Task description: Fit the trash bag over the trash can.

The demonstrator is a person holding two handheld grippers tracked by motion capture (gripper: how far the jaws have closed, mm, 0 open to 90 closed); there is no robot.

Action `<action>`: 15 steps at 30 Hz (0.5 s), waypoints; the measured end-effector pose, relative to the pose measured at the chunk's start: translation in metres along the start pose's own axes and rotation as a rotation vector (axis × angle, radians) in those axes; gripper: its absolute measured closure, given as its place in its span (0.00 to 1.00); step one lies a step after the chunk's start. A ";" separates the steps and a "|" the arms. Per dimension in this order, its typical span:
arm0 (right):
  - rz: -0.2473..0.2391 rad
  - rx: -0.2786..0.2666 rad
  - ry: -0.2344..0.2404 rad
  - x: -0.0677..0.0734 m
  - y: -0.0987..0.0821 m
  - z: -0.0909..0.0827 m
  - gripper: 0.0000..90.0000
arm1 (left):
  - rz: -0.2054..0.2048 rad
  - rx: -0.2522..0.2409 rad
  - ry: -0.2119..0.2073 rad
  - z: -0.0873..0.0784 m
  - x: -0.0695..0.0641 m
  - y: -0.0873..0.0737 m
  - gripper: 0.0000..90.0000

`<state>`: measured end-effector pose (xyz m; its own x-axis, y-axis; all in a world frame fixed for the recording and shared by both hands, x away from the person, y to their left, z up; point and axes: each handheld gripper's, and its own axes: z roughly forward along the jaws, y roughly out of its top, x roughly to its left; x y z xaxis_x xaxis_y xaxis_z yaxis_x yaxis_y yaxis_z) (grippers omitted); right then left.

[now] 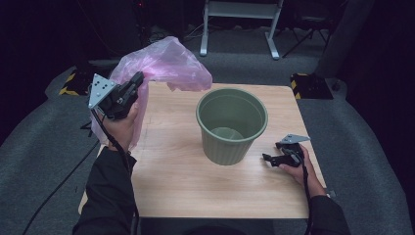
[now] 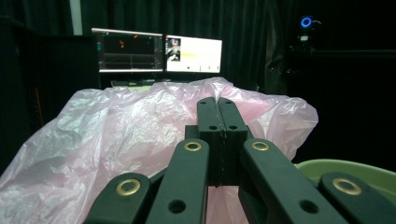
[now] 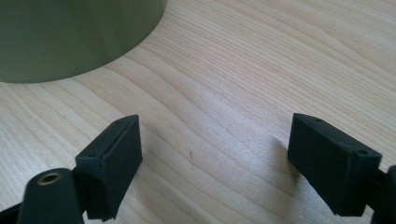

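**Pink bag held up left of the bin, open mouth waiting to its right**

The left gripper [image 1: 138, 80] is raised over the far left corner of the table [image 1: 186, 186], its jaws pressed together and pinching a fold of the pink plastic bag [image 1: 169, 61]. In the left gripper view the two pads meet flat with the film caught between them, and the bag [image 2: 116, 135] billows out beyond and to both sides. From the high view the bag hangs partly behind the hand and drapes rightward, its loose end reaching toward the far left rim of the green bin [image 1: 232, 122] without clearly touching it.

The bin stands upright near the middle of the table, mouth open upward, and looks empty. It lies to the right of the left gripper and a little nearer; its rim [image 2: 355, 170] shows at the lower right of the left gripper view. So the bag probably has to travel rightward and then down over or into that opening, and the left hand is the one placed to carry it.

The right gripper [image 1: 269, 157] rests low on the table just right of the bin's base, jaws spread wide with nothing between them. In the right gripper view the bin wall [image 3: 70, 37] sits ahead of the pads over bare wood. It is the nearer one for steadying the bin or catching the bag's free edge.

Nothing else stands on the table between bag and bin. The limp, crumpled film itself is the likely hindrance, since its mouth is not visibly open.
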<state>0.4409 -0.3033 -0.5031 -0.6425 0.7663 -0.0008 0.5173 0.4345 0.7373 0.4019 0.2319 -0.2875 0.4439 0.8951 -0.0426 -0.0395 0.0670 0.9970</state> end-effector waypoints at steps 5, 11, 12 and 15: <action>0.000 -0.001 0.000 0.000 0.000 0.000 0.20 | 0.015 -0.009 -0.048 -0.001 -0.012 0.002 1.00; 0.004 -0.002 0.004 -0.001 0.000 0.000 0.20 | 0.045 -0.024 -0.140 -0.007 -0.030 0.005 1.00; 0.004 -0.003 0.005 -0.001 0.000 0.000 0.20 | 0.051 -0.026 -0.152 -0.007 -0.032 0.005 1.00; 0.009 -0.005 0.009 -0.001 0.000 0.000 0.20 | 0.053 -0.003 -0.222 -0.006 -0.041 0.003 1.00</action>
<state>0.4415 -0.3045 -0.5029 -0.6427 0.7660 0.0116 0.5205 0.4255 0.7403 0.3787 0.1982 -0.2833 0.6271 0.7785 0.0256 -0.0709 0.0243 0.9972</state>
